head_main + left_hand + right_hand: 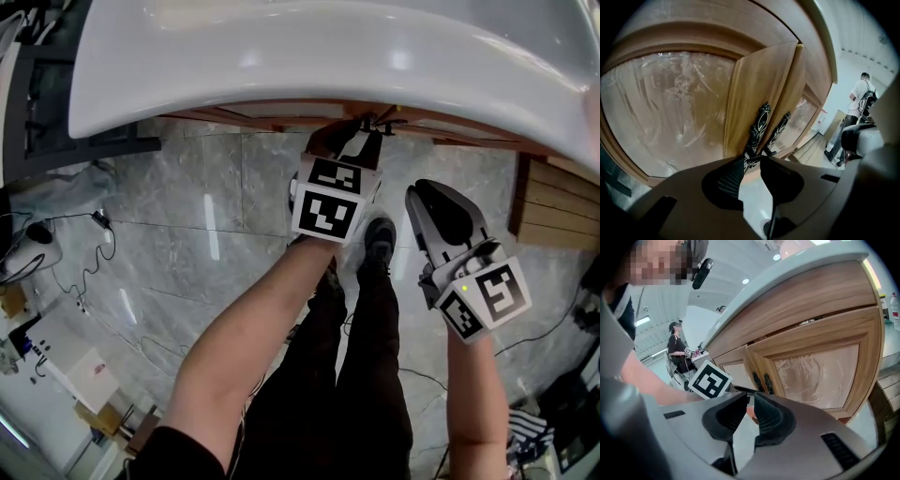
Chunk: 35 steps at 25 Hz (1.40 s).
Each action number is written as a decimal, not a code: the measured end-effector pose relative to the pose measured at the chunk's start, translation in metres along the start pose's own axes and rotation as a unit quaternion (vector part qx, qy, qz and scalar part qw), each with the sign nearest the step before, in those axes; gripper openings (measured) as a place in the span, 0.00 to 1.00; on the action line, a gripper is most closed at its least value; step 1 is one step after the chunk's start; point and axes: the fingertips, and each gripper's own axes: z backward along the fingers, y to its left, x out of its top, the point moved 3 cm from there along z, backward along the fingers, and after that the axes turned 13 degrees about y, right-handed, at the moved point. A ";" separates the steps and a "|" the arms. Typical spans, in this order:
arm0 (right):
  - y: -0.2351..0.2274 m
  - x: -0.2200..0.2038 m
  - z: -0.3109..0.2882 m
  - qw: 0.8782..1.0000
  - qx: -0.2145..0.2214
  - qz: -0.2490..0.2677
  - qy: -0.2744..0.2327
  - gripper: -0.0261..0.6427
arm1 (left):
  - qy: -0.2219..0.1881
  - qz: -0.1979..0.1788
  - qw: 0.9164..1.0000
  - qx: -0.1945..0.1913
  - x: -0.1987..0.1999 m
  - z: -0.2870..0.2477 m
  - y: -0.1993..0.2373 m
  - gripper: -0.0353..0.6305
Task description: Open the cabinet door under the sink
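Left gripper (752,161): jaws moderately apart, straddling lower end of ornate handle (758,125) right at tips. Pads flank it, no firm pinch evident, likely lining up for pull. Cabinet door (761,79) under sink (281,56) rises just beyond fingers, apparently not yet swung open. Right gripper (750,399): narrow gap, nothing between, cabinet well ahead of tips. Held back, presumably leaving room for door swing.

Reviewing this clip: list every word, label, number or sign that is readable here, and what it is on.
No readable text in any view.
Left gripper cube: square black-and-white markers only, no letters.
Right gripper cube: the same, no letters.
Cabinet doors and sink: no print visible.
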 end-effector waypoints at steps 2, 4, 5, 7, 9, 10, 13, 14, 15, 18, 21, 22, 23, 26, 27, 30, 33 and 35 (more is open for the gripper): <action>-0.003 0.001 0.002 1.000 -0.003 -0.002 0.000 0.13 | 0.001 0.000 1.000 0.003 0.002 0.001 -0.001 0.23; -0.006 0.000 0.003 1.000 -0.005 -0.004 0.001 0.13 | -0.003 0.010 1.000 0.008 0.004 0.003 -0.002 0.23; -0.008 -0.001 0.002 1.000 -0.004 -0.006 0.001 0.13 | -0.006 0.018 1.000 0.010 0.004 0.003 -0.002 0.23; -0.011 -0.004 0.000 1.000 -0.002 -0.012 0.001 0.13 | -0.006 0.033 0.999 0.011 0.004 0.002 0.001 0.22; -0.013 -0.004 0.000 1.000 -0.006 -0.019 -0.004 0.13 | -0.005 0.045 0.999 -0.001 0.004 -0.001 0.002 0.22; -0.013 -0.001 0.000 1.000 -0.008 -0.016 -0.005 0.13 | -0.006 0.048 0.999 -0.008 0.003 -0.001 0.002 0.22; -0.012 -0.003 0.000 1.000 -0.005 -0.011 0.002 0.12 | -0.006 0.021 1.000 -0.013 0.003 0.000 -0.001 0.21; -0.012 -0.006 -0.001 1.000 -0.002 -0.011 0.005 0.12 | -0.007 0.007 1.000 -0.009 0.003 0.001 -0.002 0.21; -0.012 -0.005 -0.002 1.000 -0.002 -0.010 0.004 0.12 | -0.010 -0.003 1.000 -0.006 0.002 0.002 -0.003 0.21; -0.012 0.016 -0.001 1.000 -0.010 0.002 -0.019 0.13 | -0.018 -0.020 1.000 -0.005 -0.001 0.006 -0.005 0.18; -0.012 0.034 -0.004 0.999 -0.004 0.016 -0.033 0.15 | -0.020 -0.025 0.999 -0.015 -0.003 0.008 -0.005 0.18; -0.013 0.039 -0.004 0.999 -0.003 0.023 -0.035 0.16 | -0.020 -0.027 0.999 -0.018 -0.003 0.008 -0.006 0.18; -0.014 0.043 -0.005 0.999 -0.001 0.029 -0.036 0.16 | -0.020 -0.029 0.999 -0.020 -0.003 0.008 -0.006 0.18; -0.013 0.041 -0.010 0.999 0.014 0.044 -0.025 0.16 | -0.023 -0.034 0.999 -0.026 -0.007 0.012 -0.008 0.18; -0.011 0.041 -0.012 0.998 0.015 0.049 -0.022 0.16 | -0.023 -0.036 0.999 -0.028 -0.010 0.014 -0.010 0.18; -0.004 0.045 -0.016 0.998 0.018 0.065 -0.016 0.17 | -0.023 -0.037 0.998 -0.035 -0.020 0.021 -0.013 0.18; 0.006 0.045 -0.023 0.996 0.031 0.078 -0.015 0.21 | -0.021 -0.044 0.998 -0.039 -0.030 0.026 -0.013 0.18; 0.013 0.044 -0.026 0.995 0.040 0.088 -0.017 0.25 | -0.020 -0.051 0.998 -0.040 -0.035 0.029 -0.013 0.18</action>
